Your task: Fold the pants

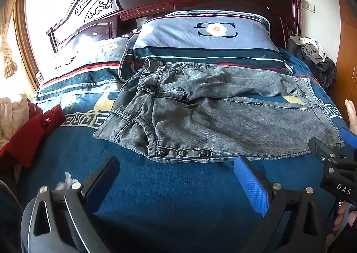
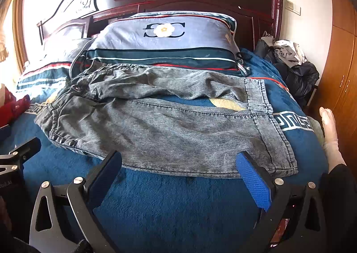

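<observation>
- Currently both the left tool (image 1: 176, 163) and right tool (image 2: 179, 159) gape wide, holding nothing.
- Pants (image 2: 160, 123) lie rumpled on the bed (image 2: 169, 203); pinching one layer could skew the fold.

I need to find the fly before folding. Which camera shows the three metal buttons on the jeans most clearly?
The left wrist view: the three metal buttons sit in a row on the jeans, near the lens just beyond the open left tongs. The right wrist view shows them only as small, dim studs at the jeans' far left edge.
</observation>
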A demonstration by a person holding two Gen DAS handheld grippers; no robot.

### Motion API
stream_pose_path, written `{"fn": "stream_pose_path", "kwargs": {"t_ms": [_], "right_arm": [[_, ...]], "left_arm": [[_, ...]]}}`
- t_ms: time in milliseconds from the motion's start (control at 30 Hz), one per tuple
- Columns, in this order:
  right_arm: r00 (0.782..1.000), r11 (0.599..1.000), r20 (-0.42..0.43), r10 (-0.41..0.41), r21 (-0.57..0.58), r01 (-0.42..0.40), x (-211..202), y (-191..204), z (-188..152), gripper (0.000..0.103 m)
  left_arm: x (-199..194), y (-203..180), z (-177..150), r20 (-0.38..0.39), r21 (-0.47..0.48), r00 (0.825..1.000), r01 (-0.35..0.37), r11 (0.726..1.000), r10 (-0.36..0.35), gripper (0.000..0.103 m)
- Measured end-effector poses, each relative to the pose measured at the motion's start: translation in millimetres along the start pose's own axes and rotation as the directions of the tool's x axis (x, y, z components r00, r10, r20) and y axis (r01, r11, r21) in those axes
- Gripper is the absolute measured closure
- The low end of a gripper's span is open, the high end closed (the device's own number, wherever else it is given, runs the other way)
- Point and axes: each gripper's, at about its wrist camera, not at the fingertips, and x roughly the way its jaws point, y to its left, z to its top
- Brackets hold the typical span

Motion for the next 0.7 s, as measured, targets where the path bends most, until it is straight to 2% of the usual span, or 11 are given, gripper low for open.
{"fn": "stream_pose_path", "kwargs": {"t_ms": [700], "right_arm": [[1.0,1.0,-0.014,0.008,-0.005,-0.008,4.0,3.9,-2.0,0.0]], "left_arm": [[1.1,-3.8,-0.4,-0.002,0.008,1.0,0.031,0.999,-0.031,0.0]]}}
